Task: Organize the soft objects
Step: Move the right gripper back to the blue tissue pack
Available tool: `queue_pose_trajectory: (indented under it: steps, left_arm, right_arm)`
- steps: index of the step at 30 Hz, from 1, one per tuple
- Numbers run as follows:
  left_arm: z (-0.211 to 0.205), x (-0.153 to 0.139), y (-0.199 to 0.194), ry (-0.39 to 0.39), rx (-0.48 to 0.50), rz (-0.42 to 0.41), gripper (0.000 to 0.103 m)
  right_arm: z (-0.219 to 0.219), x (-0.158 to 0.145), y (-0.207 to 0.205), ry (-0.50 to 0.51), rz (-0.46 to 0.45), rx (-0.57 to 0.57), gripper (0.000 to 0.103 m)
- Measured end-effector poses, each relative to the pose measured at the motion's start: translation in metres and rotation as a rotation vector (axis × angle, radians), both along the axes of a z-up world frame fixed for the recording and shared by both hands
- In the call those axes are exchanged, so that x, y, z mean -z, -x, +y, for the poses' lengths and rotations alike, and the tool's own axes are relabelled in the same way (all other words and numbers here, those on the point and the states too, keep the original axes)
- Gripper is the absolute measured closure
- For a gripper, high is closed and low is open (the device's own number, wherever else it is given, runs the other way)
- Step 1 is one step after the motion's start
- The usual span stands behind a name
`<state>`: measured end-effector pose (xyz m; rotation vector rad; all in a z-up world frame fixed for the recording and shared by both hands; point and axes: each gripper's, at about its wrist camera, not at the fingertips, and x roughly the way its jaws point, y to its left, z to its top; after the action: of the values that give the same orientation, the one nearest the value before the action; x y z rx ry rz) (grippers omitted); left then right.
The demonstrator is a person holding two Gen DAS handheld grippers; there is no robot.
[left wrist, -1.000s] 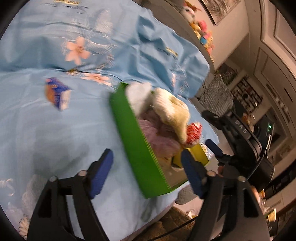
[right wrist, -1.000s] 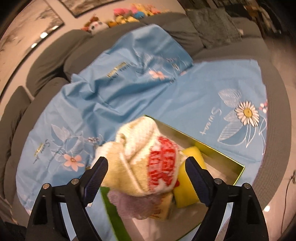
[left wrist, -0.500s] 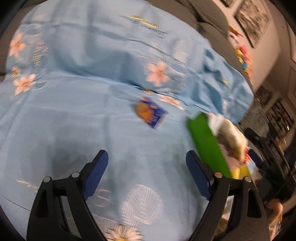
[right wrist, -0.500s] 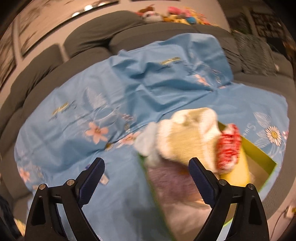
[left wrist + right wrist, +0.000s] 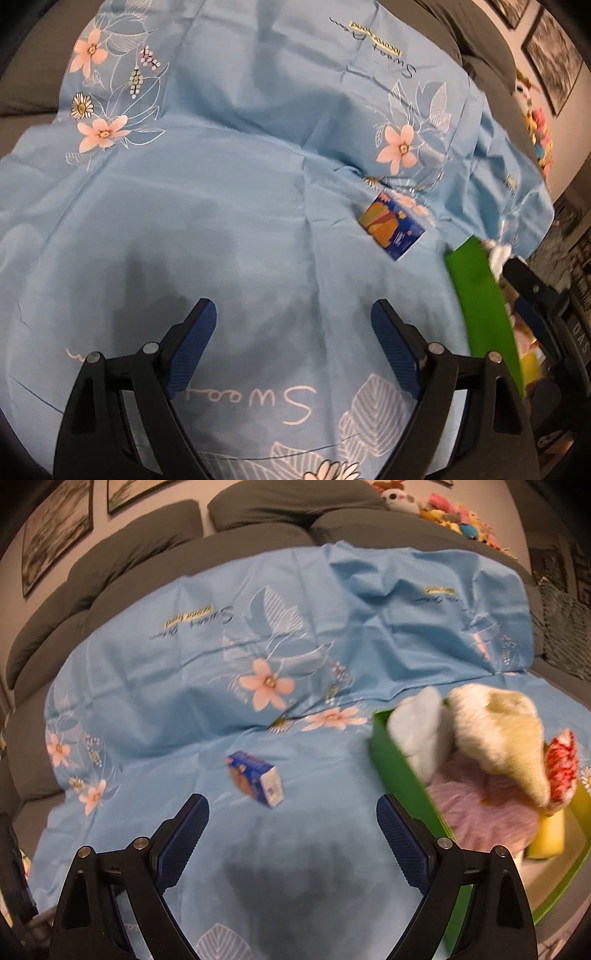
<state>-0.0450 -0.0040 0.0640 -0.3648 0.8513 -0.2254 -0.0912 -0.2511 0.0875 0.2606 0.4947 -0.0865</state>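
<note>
- A blue flowered sheet (image 5: 155, 716) covers the grey sofa (image 5: 255, 515).
- One small packet (image 5: 256, 783) lies mid-frame; one green box (image 5: 402, 771), right edge.
- Right wrist view alone shows the box's soft toys (image 5: 496, 738).
- Left gripper (image 5: 293, 345) and right gripper (image 5: 291, 829): fingers recently spread, wide apart, nothing between.

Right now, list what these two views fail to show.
- Green box, left wrist view: its contents hidden by its near wall and the right gripper.
- Small blue packet, right wrist view: print blurred, unreadable.
- Yellow item: mostly covered by the cream plush.
- Box's far corner: cut off by the picture edge.
</note>
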Motion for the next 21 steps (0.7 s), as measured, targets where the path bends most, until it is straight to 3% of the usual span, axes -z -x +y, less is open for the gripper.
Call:
queue_pose_trajectory:
  steps: [9,16,21]
  left_arm:
    - [0.007,-0.001,0.006,-0.094,-0.023,-0.013,0.018]
    - [0.011,-0.004,0.008,-0.098,-0.039,-0.009,0.018]
    - [0.012,-0.007,0.01,-0.128,-0.053,-0.022,0.018]
  right_arm:
    - [0.024,0.012,-0.008,0.032,0.039,-0.04,0.01]
    - [0.027,0.012,-0.014,-0.003,0.055,-0.058,0.01]
    - [0.034,0.011,-0.034,0.045,0.154,-0.03,0.01]
